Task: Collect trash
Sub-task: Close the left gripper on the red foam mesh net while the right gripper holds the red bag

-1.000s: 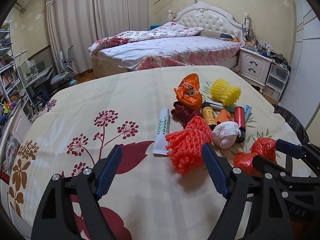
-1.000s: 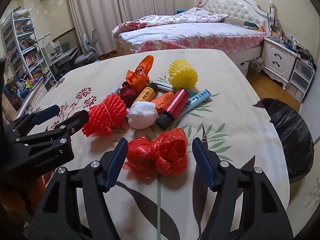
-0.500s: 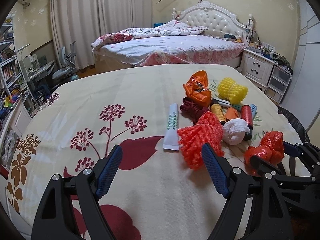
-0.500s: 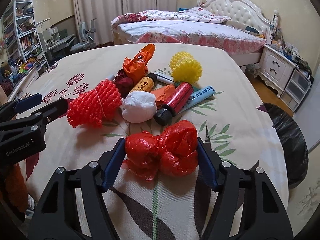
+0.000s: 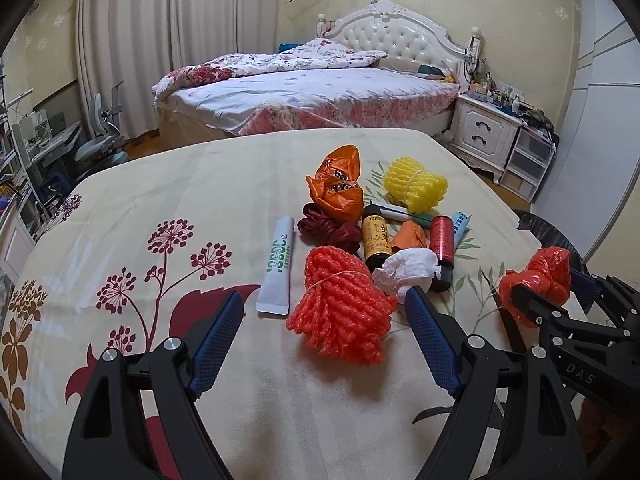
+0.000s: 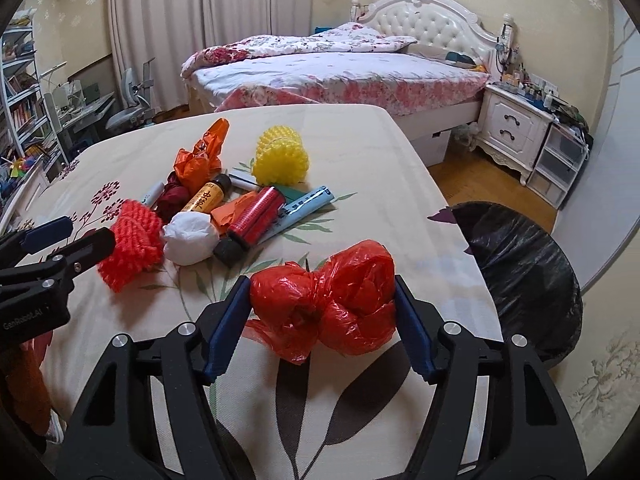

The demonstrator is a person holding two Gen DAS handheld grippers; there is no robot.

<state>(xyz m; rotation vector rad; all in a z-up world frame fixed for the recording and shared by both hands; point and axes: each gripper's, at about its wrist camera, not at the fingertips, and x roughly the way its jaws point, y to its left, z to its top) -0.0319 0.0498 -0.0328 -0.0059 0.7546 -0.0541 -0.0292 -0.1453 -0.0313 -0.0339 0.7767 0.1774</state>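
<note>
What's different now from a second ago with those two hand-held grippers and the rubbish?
The right hand-held gripper has moved forward around the red plastic bag, and its pads now touch both sides. The left hand-held gripper has edged toward the red foam net; its jaws are opening, nothing held. The rest of the pile and the black bin bag lie as before.

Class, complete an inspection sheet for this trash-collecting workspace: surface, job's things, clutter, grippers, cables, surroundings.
Surface: table under a floral cloth.
Job's things: red plastic bag, red foam net, yellow foam net, white paper wad, orange bag, white tube, yellow-labelled bottle, red bottle; black-lined bin beside the table.
Clutter: nothing seen beyond the trash.
Grippers: left gripper opening, red foam net between its jaws, not pressed; right gripper closed on the red plastic bag.
Cables: nothing seen.
Surroundings: bed, nightstand, desk chair.
</note>
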